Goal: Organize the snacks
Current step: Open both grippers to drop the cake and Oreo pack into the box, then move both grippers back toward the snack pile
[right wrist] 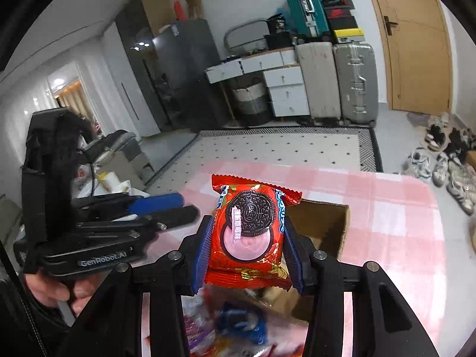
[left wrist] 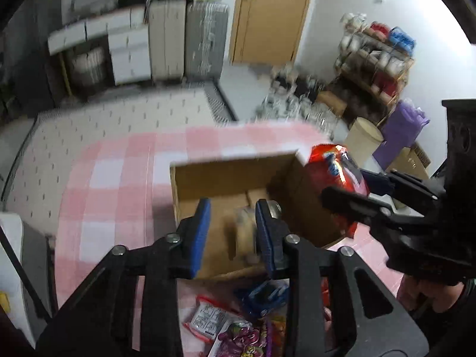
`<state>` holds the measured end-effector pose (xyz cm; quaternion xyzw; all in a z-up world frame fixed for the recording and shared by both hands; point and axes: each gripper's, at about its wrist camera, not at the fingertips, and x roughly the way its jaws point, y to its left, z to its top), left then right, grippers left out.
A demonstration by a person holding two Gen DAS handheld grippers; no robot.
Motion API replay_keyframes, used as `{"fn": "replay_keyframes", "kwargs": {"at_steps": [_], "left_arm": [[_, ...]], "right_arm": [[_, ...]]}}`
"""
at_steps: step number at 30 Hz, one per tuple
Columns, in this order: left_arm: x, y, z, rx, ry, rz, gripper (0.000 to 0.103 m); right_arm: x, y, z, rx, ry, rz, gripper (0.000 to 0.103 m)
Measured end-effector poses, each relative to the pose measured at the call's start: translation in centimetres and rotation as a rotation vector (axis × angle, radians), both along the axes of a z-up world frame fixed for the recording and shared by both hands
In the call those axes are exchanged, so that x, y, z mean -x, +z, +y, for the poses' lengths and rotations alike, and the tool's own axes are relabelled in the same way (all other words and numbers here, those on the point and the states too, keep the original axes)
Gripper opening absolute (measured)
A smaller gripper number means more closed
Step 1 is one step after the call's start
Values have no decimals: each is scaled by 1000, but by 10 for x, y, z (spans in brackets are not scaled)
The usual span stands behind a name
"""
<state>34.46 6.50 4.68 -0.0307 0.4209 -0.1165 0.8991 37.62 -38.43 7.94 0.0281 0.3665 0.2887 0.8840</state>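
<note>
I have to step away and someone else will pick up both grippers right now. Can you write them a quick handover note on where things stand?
Right gripper: shut on a red Oreo packet, held just beside the cardboard box on the pink checked tablecloth.
Left gripper: shut, with nothing gripped, above the near side of the box.
Done: something pale already lies in the box, too blurred to name.
Left: drop the Oreo packet in the box, then fetch the loose snacks piled on the cloth in front of the box, among them a blue packet and a purple one.
</note>
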Motion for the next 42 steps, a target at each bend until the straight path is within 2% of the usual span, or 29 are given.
{"fn": "replay_keyframes", "kwargs": {"at_steps": [1, 2, 4, 7, 8, 9, 10, 11, 12, 13, 16, 23, 30, 37, 42], "left_arm": [[-2, -2, 3, 12, 5, -2, 28], [-2, -4, 3, -13, 20, -5, 28], [0, -5, 3, -13, 12, -10, 28], [12, -8, 1, -12, 10, -31, 28], [13, -9, 0, -17, 11, -33, 29], [19, -15, -5, -18, 14, -31, 36], [20, -17, -5, -18, 18, -22, 43], [22, -21, -5, -17, 22, -16, 57], [24, -22, -3, -16, 40, -23, 69], [24, -23, -1, -14, 49, -25, 72], [29, -26, 0, -27, 53, -29, 73], [53, -20, 0, -30, 57, -55, 80], [92, -11, -2, -52, 67, -87, 82], [142, 0, -7, -62, 80, -143, 87], [177, 9, -9, -52, 87, -184, 102]], "right_arm": [[-8, -10, 0, 4, 3, 50, 45], [-14, -18, -3, -7, 12, 78, 45], [-19, -24, -7, 3, -21, 96, 45], [-19, -22, -6, 8, -23, 74, 45], [-22, -24, -4, 11, -16, 83, 45], [-23, -28, -2, 15, -16, 97, 47], [-27, -32, 0, 22, -15, 109, 57], [-30, -35, 2, 39, -22, 113, 76], [-32, -38, 1, 50, -36, 111, 86], [-29, -41, 2, 50, -44, 101, 91], [-24, -43, -5, 34, -65, 77, 91], [8, -22, -31, -11, -87, 32, 91], [67, 11, -59, -47, -91, -38, 91], [128, 34, -74, -72, -86, -109, 98], [164, 42, -79, -77, -83, -133, 100]]}}
